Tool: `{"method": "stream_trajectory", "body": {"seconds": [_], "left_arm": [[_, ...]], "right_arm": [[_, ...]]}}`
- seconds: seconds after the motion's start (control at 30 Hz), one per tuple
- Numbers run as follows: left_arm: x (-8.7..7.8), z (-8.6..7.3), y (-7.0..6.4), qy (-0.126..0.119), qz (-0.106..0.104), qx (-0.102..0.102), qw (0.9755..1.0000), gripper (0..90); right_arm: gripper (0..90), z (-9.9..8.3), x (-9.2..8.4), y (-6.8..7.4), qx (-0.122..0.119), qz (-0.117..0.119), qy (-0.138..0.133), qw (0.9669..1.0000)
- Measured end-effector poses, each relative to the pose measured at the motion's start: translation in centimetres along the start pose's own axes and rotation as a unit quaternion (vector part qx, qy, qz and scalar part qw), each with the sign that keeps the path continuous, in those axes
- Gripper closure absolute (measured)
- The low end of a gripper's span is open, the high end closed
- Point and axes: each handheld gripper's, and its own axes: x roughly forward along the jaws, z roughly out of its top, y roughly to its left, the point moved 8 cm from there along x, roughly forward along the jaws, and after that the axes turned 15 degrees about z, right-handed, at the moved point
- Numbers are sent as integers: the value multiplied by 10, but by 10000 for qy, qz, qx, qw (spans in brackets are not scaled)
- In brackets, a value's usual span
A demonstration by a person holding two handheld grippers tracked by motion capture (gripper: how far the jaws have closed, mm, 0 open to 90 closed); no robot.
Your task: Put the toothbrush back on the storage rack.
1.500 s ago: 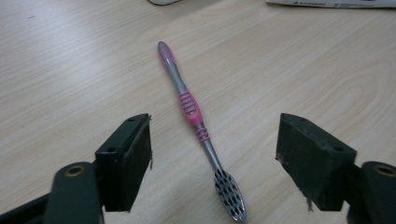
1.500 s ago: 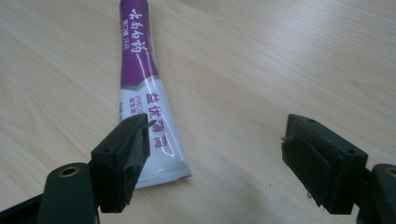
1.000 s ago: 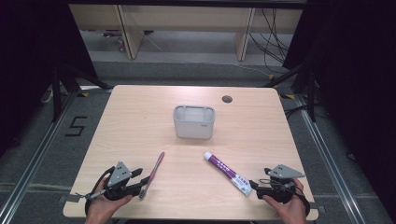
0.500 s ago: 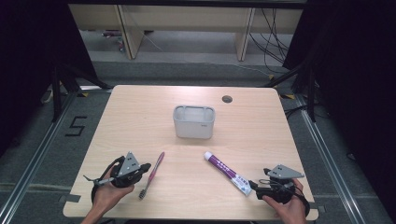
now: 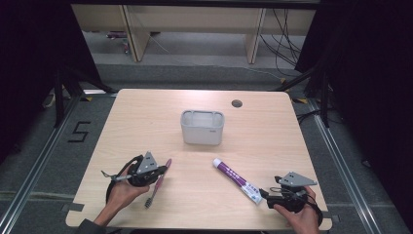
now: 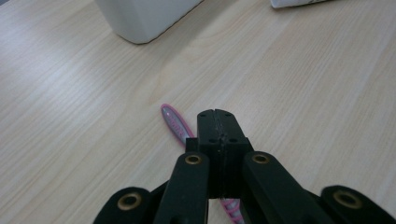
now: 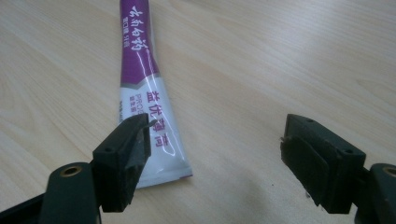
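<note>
— Since a second ago, the left gripper (image 5: 157, 171) has slid rightward over the pink plastic toothbrush (image 5: 157, 183), its jaws having just been closing; they are now together, the handle beneath them.
— And the right gripper (image 7: 215, 154)?
— Jaws apart beside the purple-and-white toothpaste tube (image 5: 238, 180). A white rectangular plastic bin (image 5: 202, 127) stands mid-desk (image 5: 272, 136).

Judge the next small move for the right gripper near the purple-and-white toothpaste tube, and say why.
Probably slide the right gripper sideways toward the purple-and-white toothpaste tube before closing. Its jaws stand open, and the tube's flat crimped end lies by one jaw, with bare wooden tabletop between them.
</note>
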Motion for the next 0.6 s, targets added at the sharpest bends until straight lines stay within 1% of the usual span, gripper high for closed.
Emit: {"method": "stream_trajectory", "body": {"seconds": [0.03,0.07,0.1,0.13,0.17,0.2,0.23,0.27,0.3,0.33,0.4,0.43,0.53,0.57,0.6], "left_arm": [[2,0,0,47,-15,64,10000,895],[2,0,0,47,-15,64,10000,895],[7,1,-2,71,-70,88,9999,896],[7,1,-2,71,-70,88,9999,895],[11,2,-4,140,-97,141,9998,895],[11,2,-4,140,-97,141,9998,895],[15,3,-7,206,-192,174,9995,895],[15,3,-7,206,-192,174,9995,895],[17,4,-7,229,-204,268,9992,895],[18,5,-7,207,-231,240,9992,895],[19,5,-7,230,-249,253,9991,895],[22,6,-7,284,-281,339,9986,895],[27,6,-6,324,-289,331,9985,895],[29,6,-5,363,-264,357,9984,895],[32,5,-4,383,-279,326,9983,895]], "right_arm": [[252,2,0,-3,-181,-11,-17,9998],[252,2,0,-3,-195,-11,-25,9998],[252,0,0,1,67,2,-5,10000],[252,0,0,1,67,2,-5,10000],[252,0,0,0,-26,13,-13,10000],[252,0,0,0,-36,14,-7,10000],[252,0,0,0,-36,12,-7,10000],[252,0,0,0,-36,12,-7,10000],[252,0,0,0,-30,15,-15,10000],[252,1,1,0,-28,8,-39,10000],[252,1,1,0,-48,8,-39,10000],[252,1,1,0,-45,14,-34,10000],[253,1,0,0,-34,19,-26,10000],[252,1,0,0,-34,20,-31,10000],[252,1,0,0,-32,26,-20,10000]]}}
